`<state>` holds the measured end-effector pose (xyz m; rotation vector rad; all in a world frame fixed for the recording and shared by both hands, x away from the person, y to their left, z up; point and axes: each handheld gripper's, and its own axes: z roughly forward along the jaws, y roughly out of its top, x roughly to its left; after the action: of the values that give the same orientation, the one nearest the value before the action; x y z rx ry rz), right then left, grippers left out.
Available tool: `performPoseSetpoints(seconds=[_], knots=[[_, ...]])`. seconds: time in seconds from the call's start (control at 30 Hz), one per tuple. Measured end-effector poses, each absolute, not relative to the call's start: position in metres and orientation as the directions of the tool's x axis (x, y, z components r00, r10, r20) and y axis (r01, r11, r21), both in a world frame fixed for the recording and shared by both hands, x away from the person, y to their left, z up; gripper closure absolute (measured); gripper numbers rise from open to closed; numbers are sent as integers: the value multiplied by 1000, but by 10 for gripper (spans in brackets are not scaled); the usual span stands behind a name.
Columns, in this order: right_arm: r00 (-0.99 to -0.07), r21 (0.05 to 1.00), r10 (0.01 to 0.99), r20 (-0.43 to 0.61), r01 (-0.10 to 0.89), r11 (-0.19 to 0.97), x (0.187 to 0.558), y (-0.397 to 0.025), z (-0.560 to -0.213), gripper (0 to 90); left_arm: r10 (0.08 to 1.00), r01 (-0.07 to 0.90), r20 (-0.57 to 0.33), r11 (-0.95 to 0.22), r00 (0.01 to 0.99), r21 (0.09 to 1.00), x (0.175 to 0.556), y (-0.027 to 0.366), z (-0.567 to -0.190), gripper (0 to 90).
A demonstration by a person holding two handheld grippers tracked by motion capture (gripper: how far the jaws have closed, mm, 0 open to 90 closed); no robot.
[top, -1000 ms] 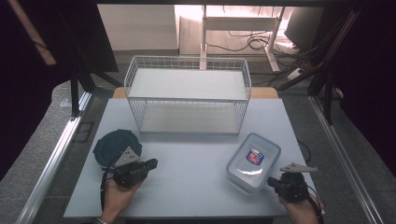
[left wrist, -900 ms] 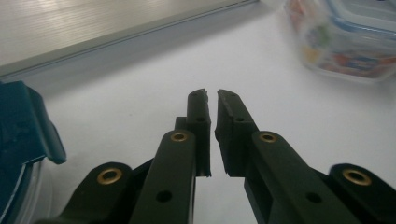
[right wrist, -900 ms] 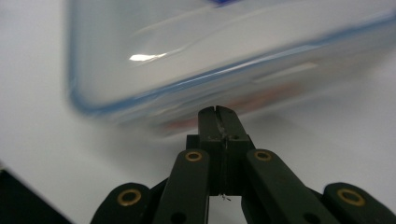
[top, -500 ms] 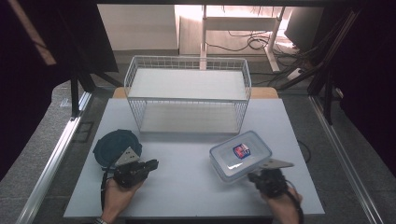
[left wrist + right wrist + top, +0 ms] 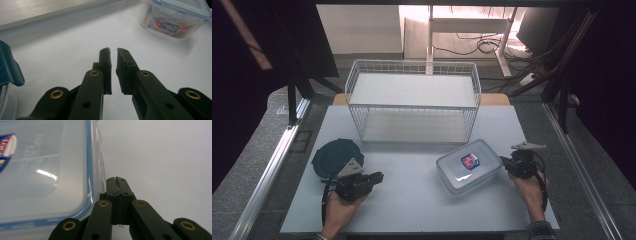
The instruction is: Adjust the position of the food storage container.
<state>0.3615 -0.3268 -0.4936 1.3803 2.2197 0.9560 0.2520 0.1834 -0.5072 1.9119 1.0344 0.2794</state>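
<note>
Clear plastic food container (image 5: 468,166) with blue-rimmed lid snapped on, red-and-blue label on the lid top. Lying flat, lid up, on the white table (image 5: 412,200), in the right half, nearer to the right edge than to the front edge. Turned at an angle to the table edges, one corner pointing toward the front.

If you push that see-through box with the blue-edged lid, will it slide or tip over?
The clear plastic box is low and flat-bottomed, so it probably slides rather than tips. It looks empty, so likely light. The smooth white table should let it skid easily.
</note>
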Motion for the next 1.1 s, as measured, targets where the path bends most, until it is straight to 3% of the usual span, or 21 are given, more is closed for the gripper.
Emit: performPoseSetpoints(seconds=[0.1, 0.57, 1.1], knots=[[-497, 700, 855, 148, 663, 265, 359, -328, -497, 888, 750, 550, -211, -235, 627, 801, 252, 182, -508, 825], [-659, 664, 746, 93, 599, 447, 319, -249, -493, 887, 746, 577, -224, -252, 627, 777, 253, 180, -511, 825], [-756, 663, 648, 96, 534, 525, 284, -196, -494, 887, 757, 635, -223, -305, 614, 710, 260, 175, -521, 844]])
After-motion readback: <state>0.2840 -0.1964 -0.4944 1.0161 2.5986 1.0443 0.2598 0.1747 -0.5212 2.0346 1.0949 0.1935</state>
